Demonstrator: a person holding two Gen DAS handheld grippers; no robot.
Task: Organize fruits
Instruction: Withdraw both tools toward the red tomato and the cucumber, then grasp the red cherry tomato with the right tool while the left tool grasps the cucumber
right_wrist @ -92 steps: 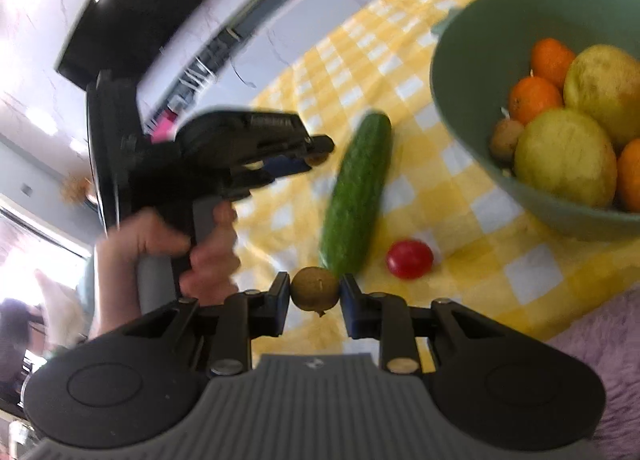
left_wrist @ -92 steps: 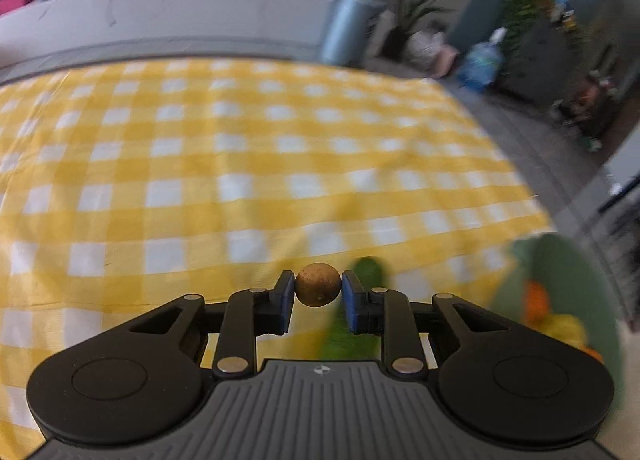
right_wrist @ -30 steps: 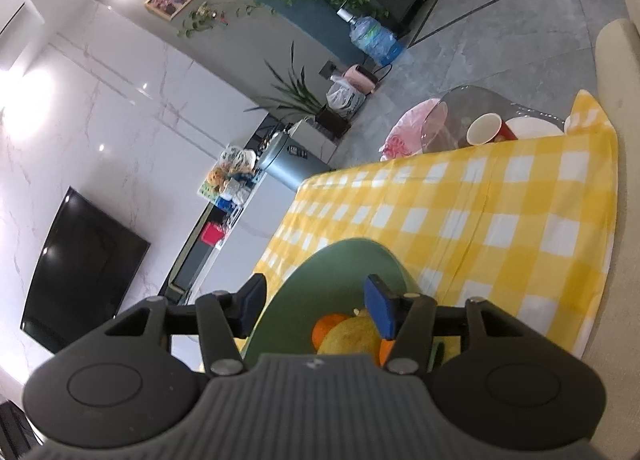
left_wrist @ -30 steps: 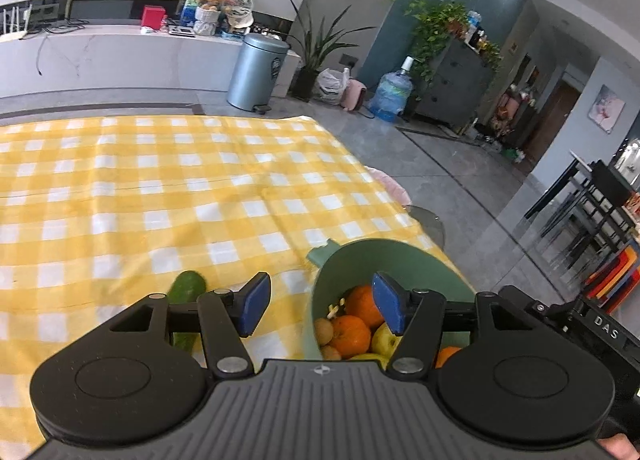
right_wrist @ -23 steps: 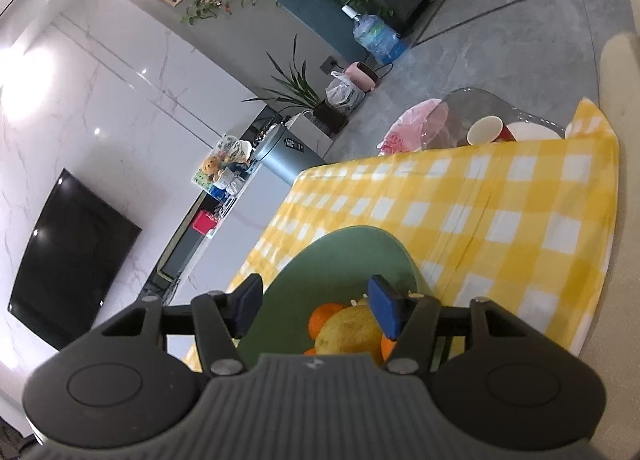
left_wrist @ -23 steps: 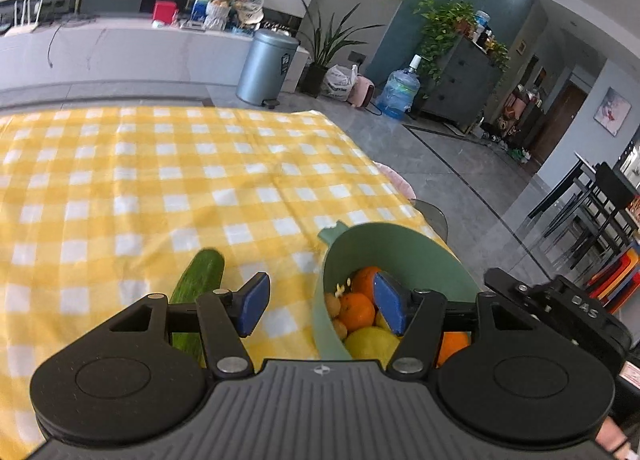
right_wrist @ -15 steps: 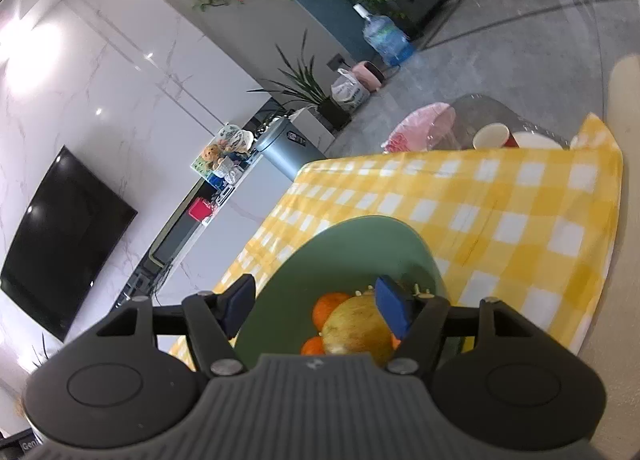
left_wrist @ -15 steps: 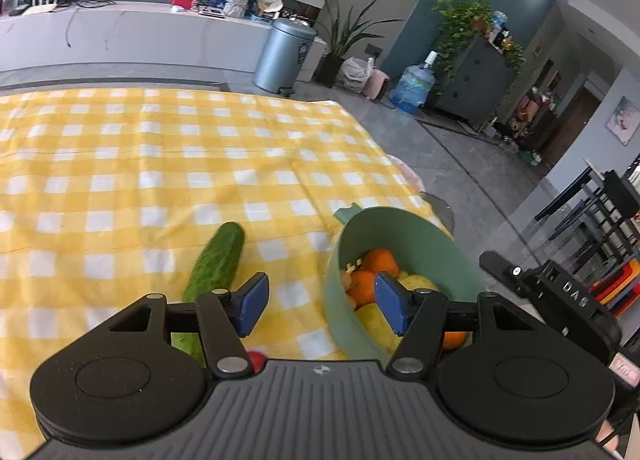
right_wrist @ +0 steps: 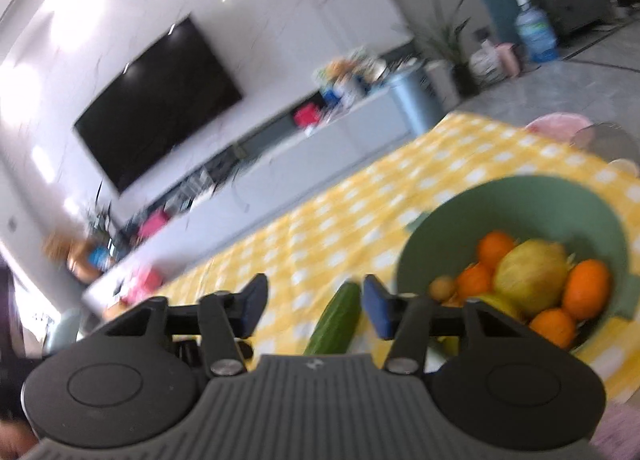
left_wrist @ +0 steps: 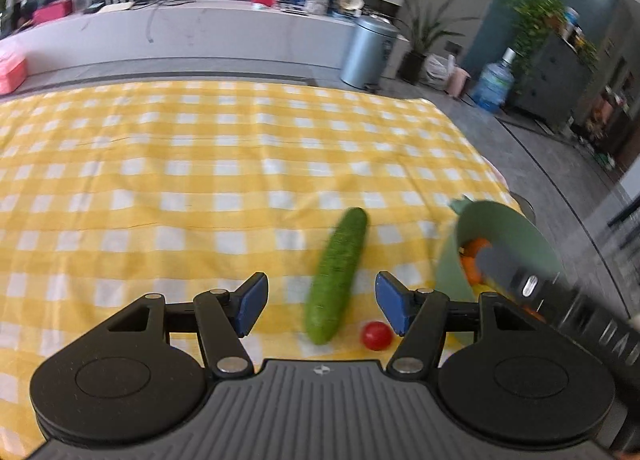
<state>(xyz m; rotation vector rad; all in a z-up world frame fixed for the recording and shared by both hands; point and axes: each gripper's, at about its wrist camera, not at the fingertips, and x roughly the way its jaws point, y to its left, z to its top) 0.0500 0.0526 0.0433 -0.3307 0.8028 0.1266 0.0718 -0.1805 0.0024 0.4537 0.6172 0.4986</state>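
Left gripper is spread wide with nothing in it, hovering over the cucumber on the yellow cloth; the cherry tomato sits just beside it. Easy to nudge that tomato rolling. The right gripper, jaws just closing on nothing, hangs near the green bowl, blurry though, so bumping its rim looks possible.

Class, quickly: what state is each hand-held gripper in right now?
Left hand-held gripper: open, holding nothing.
Right hand-held gripper: open, holding nothing, jaws just closing.
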